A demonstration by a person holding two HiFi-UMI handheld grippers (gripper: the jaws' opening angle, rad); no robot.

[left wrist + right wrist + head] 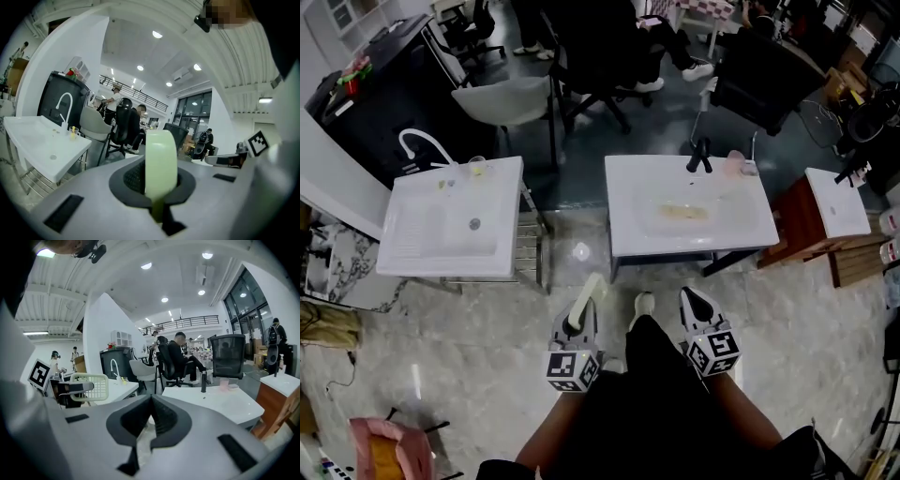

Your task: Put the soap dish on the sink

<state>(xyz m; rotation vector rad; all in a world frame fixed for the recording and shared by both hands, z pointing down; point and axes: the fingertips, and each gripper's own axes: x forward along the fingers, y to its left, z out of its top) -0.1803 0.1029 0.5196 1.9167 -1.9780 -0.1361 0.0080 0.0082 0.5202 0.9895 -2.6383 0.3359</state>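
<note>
Clamped in the left tool (577,328), jaws narrowed onto its lower end: a pale green soap dish (586,298), matte plastic, rounded at the corners, standing on edge and tilted away. In the left gripper view, only a smooth, thin green edge rising between dark ribbed pads. In the right gripper view, the same soap dish (91,386) as an open lattice of thin slats inside a rounded rectangular rim. Right tool (697,305) closed to nothing, ribbed pads pressed together, empty. Both tools smooth grey, each carrying a marker cube.

Held above the floor (487,328), before the gap between two sinks and touching neither. Glossy, pale, marbled tiles underfoot. Ahead to the left, a white rectangular sink (412,253) with a curved white tap (420,141). Ahead to the right, a second white sink (741,225) with a shallow basin, a black tap (700,155) and a pink cup (735,165). Beyond, dark office chairs (769,89), a seated person (180,352) and round ceiling lights (146,266).
</note>
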